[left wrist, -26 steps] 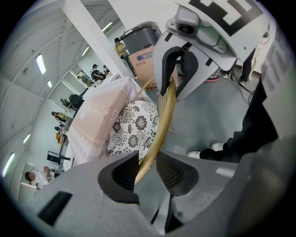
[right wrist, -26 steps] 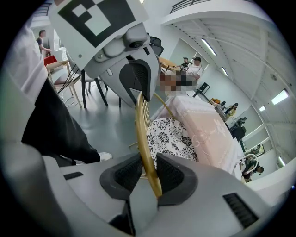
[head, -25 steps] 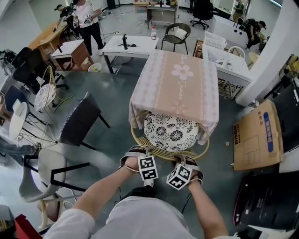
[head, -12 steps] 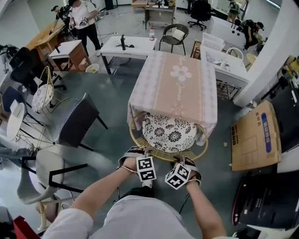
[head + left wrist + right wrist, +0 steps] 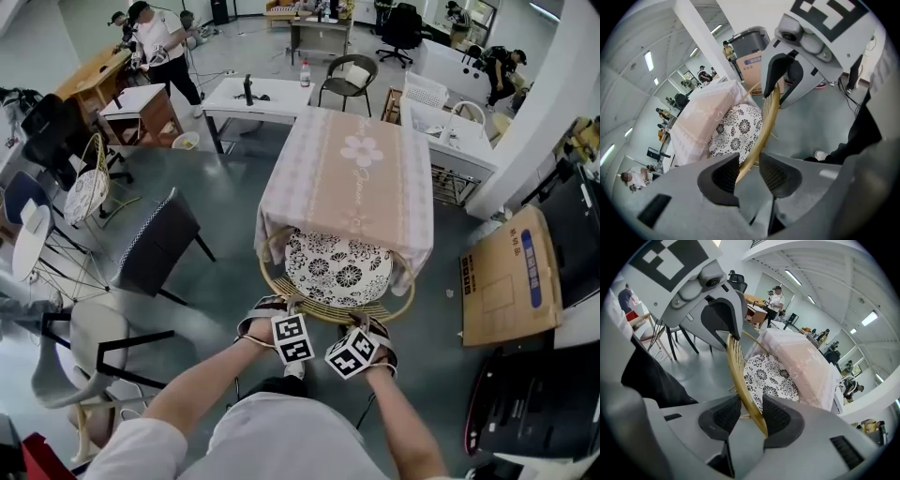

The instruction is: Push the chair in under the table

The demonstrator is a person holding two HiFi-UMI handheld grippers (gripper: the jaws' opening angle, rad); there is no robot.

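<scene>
In the head view, the chair (image 5: 339,269) stands at the near end of the desk (image 5: 352,173). The front of its flowered cushion (image 5: 342,262) sits under the hanging pink cloth, and its curved back rail (image 5: 328,309) juts out toward the person. Both arms reach down to that rail. The left tongs (image 5: 279,307) and the right tongs (image 5: 370,328) meet it close beside each other. A cardboard box (image 5: 506,277) lies on the floor (image 5: 225,272) to the right of the desk.

In the left gripper view, the left tongs (image 5: 747,164) straddle the back rail (image 5: 765,124). Their jaws have just been opening and now stand spread, with a sliver of floor showing between the rail and the right-hand pad. The cushion (image 5: 736,131) and the cloth-covered desk (image 5: 705,117) lie beyond. The right tongs (image 5: 774,96) sit farther along the same rail.

In the right gripper view, the right tongs (image 5: 751,414) also have the back rail (image 5: 738,376) between their pads. Their jaws have just been opening too and are spread, not pinching it. The cushion (image 5: 771,378) and desk (image 5: 806,364) show ahead, and the left tongs (image 5: 729,329) are on the rail above.
</scene>
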